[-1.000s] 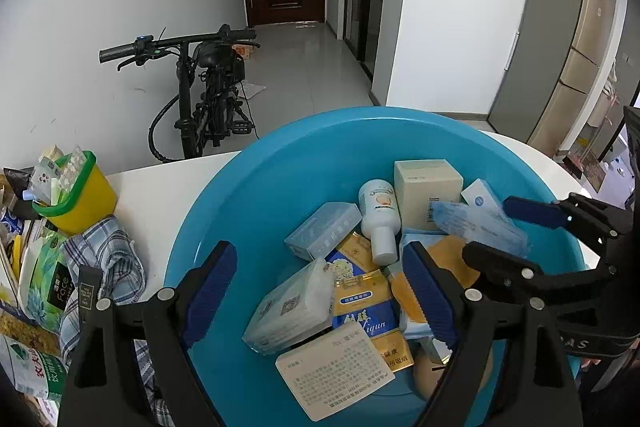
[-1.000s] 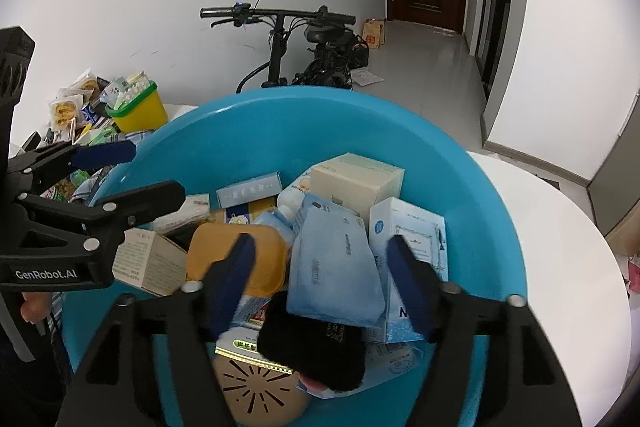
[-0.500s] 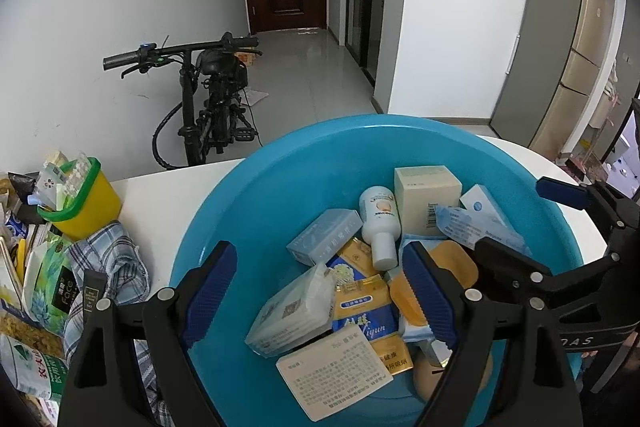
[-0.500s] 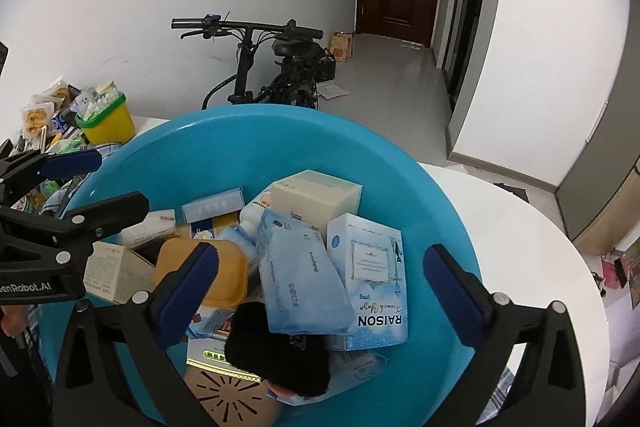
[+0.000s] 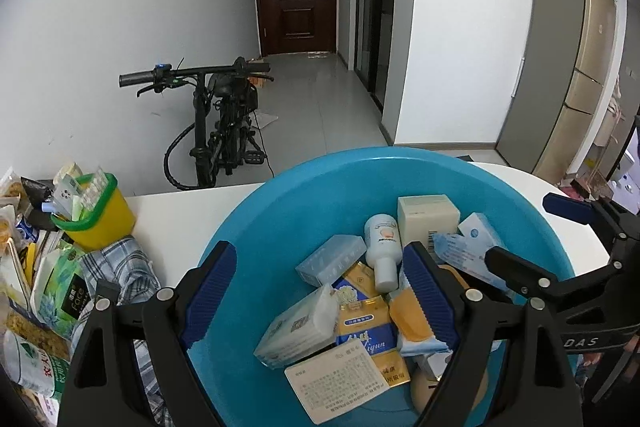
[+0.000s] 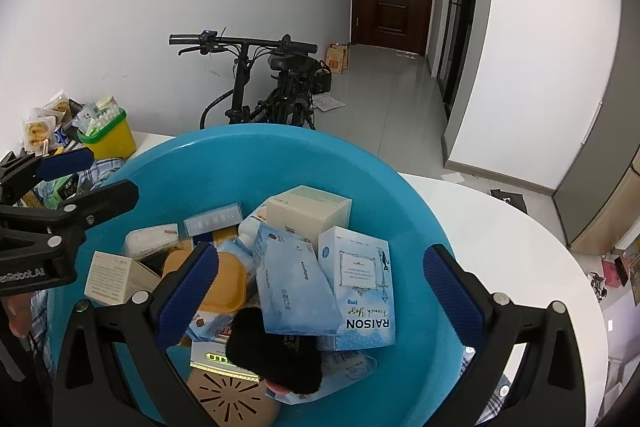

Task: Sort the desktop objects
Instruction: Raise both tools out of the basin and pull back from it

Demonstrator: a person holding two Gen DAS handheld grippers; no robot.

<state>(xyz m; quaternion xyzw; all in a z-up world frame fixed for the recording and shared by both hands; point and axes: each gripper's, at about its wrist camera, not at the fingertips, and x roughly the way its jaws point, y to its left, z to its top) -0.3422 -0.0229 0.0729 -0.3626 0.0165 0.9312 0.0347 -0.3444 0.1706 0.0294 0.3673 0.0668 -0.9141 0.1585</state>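
Both grippers are hovering over the blue basin point(image 6: 248, 163) — the right gripper point(image 6: 320, 291) having just been opening, jaws now gaping wide with nothing gripped, the left gripper point(image 5: 320, 299) spread wide and empty too. Boxes and packets are piling up inside, while the clutter point(image 5: 44, 267) on the white table point(image 5: 176, 211) is waiting — sorting looks partway.

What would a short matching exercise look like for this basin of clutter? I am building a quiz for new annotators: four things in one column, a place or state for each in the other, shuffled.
Things:
1. white bottle
2. yellow bin
3. black pouch
4. right gripper

Places or states:
A. on the table outside the blue basin, stuffed with packets
B. open above the pile, holding nothing
C. lying on its side in the basin, cap toward the camera
D. in the basin, on top of the pile near the front rim

Pairs: 1-C, 2-A, 3-D, 4-B
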